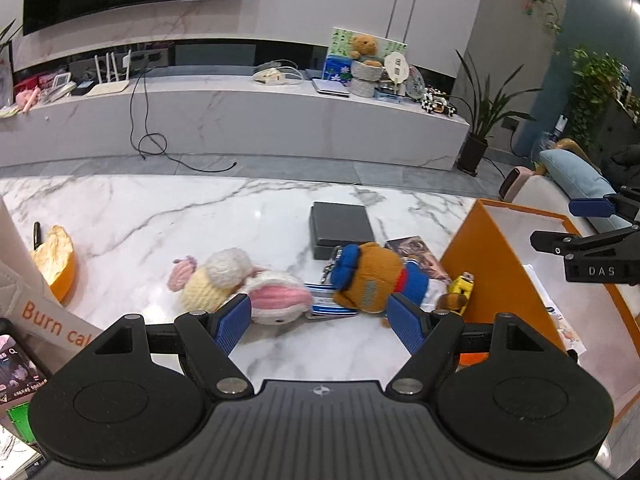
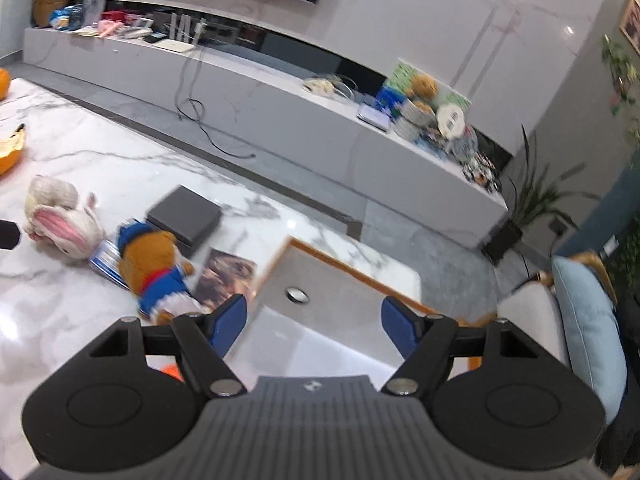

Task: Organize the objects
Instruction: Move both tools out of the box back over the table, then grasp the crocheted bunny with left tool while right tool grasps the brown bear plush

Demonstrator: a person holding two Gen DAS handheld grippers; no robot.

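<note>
Left wrist: "DAS" (right tongs (image 1: 560, 224))

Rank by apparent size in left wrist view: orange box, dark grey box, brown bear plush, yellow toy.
1. orange box
2. brown bear plush and dark grey box: look alike; the bear lies nearer the camera, so unsure.
3. yellow toy

Bright, even light; fisheye-bent edges; right wrist view motion-blurred.
</note>
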